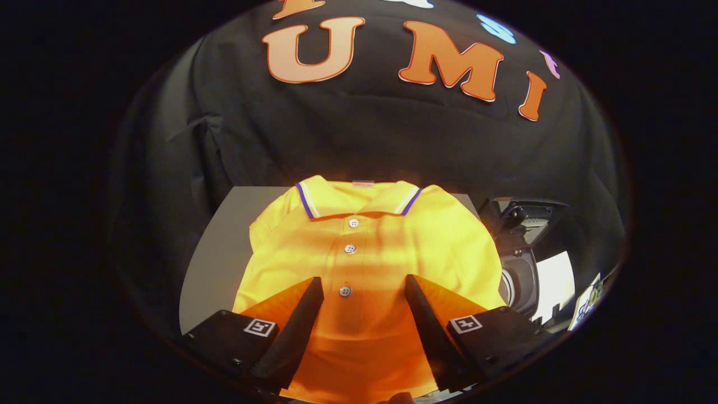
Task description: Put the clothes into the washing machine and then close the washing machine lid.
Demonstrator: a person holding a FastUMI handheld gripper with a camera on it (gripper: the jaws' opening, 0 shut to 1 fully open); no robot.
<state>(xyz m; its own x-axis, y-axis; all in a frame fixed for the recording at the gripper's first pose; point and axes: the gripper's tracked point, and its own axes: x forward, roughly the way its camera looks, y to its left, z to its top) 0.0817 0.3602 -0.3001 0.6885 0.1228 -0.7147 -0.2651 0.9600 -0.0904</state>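
The polo shirt [364,252] is soft orange knit cloth with small glossy buttons. Over it the tool [363,289] stands spread, its fingers [297,325] matt black plastic. The grey surface [216,264] looks smooth and matt. The washing machine [521,264] shines like glossy plastic.

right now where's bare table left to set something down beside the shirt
Bare table shows as a grey strip on the shirt's far side from the washing machine, plus slivers behind the collar. The machine side is crowded: the shirt runs up close to the machine. The hand-held gripper is open over the shirt's front.
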